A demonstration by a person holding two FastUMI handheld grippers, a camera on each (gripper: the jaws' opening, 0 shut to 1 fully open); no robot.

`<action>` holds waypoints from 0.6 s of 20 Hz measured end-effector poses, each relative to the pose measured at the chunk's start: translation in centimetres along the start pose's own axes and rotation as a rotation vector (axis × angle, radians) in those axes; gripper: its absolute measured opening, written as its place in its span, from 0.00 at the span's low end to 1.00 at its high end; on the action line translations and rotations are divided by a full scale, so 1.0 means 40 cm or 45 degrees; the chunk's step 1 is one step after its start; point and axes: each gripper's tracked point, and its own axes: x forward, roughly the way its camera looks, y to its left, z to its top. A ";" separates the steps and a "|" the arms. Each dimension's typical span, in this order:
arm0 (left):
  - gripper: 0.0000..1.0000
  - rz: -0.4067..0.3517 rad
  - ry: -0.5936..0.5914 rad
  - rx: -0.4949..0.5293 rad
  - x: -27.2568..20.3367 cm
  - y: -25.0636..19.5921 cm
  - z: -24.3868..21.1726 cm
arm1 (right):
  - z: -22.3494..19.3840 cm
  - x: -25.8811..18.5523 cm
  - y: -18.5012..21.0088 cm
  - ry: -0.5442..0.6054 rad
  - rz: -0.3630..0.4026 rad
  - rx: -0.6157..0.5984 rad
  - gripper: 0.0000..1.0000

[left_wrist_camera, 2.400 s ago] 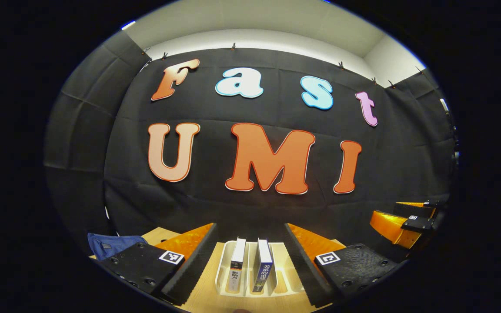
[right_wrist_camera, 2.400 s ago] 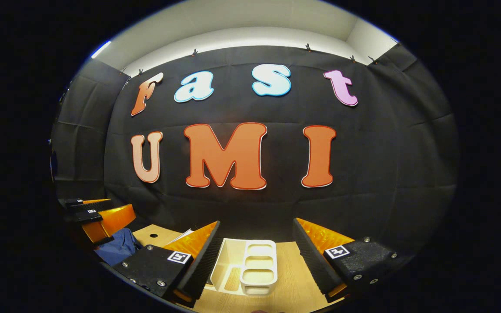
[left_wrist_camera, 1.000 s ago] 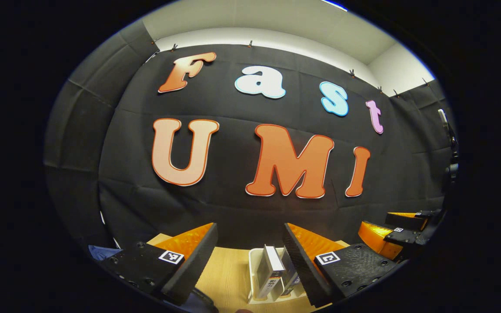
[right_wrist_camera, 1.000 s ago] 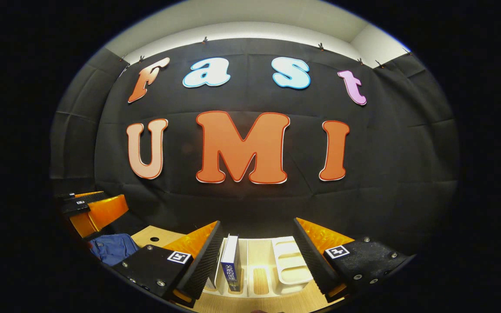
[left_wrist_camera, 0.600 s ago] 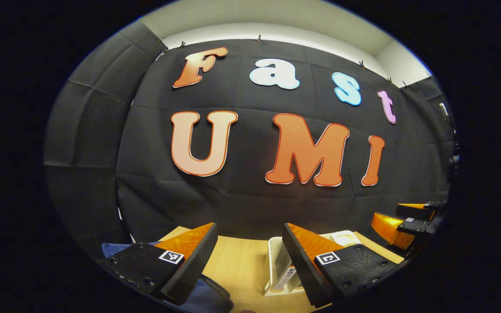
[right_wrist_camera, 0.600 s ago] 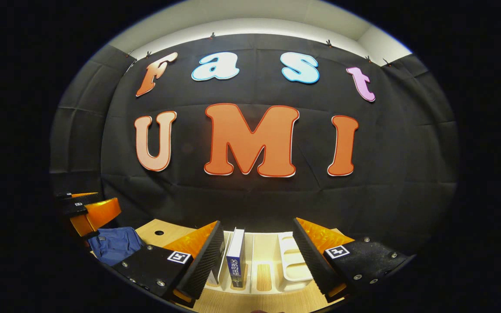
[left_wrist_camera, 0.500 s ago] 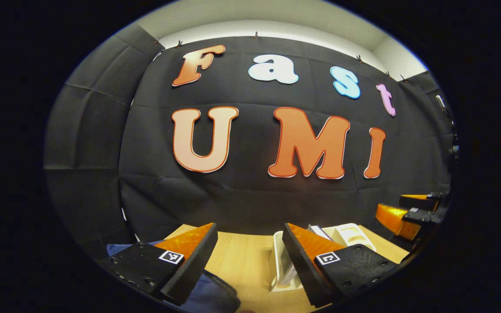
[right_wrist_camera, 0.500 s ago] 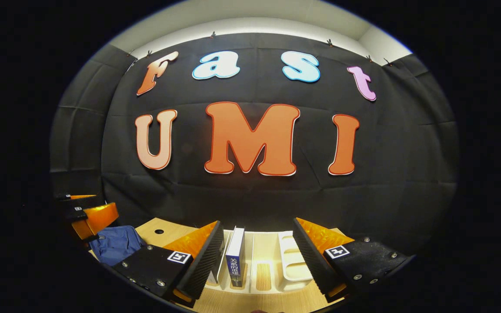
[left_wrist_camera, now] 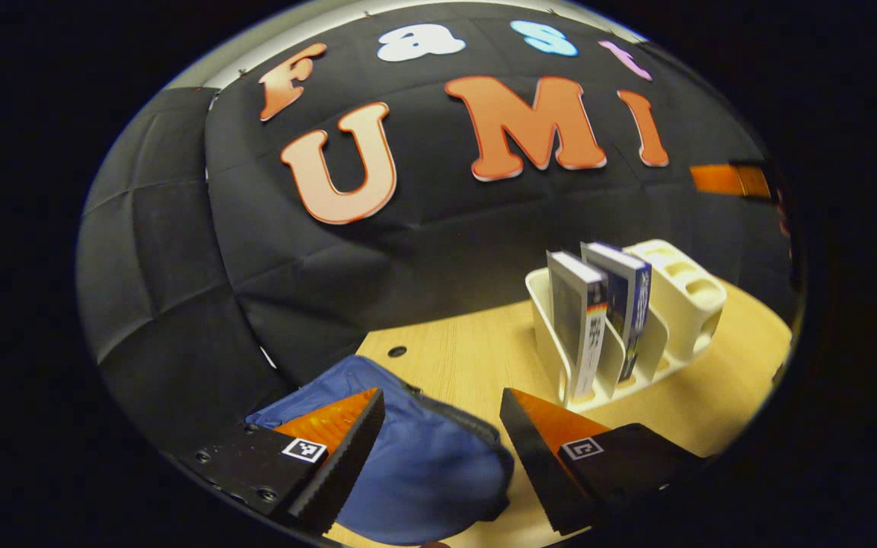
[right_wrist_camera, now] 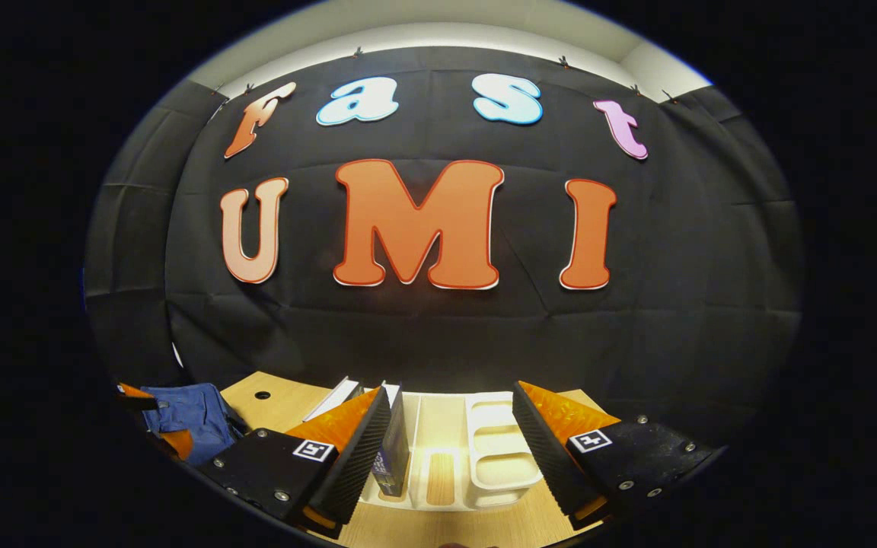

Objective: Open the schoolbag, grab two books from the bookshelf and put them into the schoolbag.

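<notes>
Left gripper [left_wrist_camera: 438,426] hovers over the blue schoolbag [left_wrist_camera: 416,464], jaws wide and empty, placed to open it. 2 books [left_wrist_camera: 598,316] stand upright in the white bookshelf [left_wrist_camera: 674,297]; right gripper [right_wrist_camera: 450,438] faces it, jaws wide.

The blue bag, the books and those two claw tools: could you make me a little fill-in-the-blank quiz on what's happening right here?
1. The white bookshelf holds ____ upright books.
2. The schoolbag lies on the table and its colour is ____.
3. The left gripper hangs with its jaws ____ above the schoolbag.
4. The right gripper points at the ____.

Missing words: two; blue; open; bookshelf
</notes>
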 end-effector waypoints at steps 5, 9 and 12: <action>0.96 -0.003 0.202 0.225 0.007 -0.052 -0.177 | -0.052 0.015 -0.083 0.043 -0.055 0.005 0.96; 0.97 0.003 0.354 0.379 -0.005 -0.096 -0.284 | -0.083 0.017 -0.140 0.071 -0.095 0.001 0.96; 0.97 0.023 0.428 0.470 0.020 -0.106 -0.327 | -0.096 0.015 -0.167 0.083 -0.111 -0.009 0.96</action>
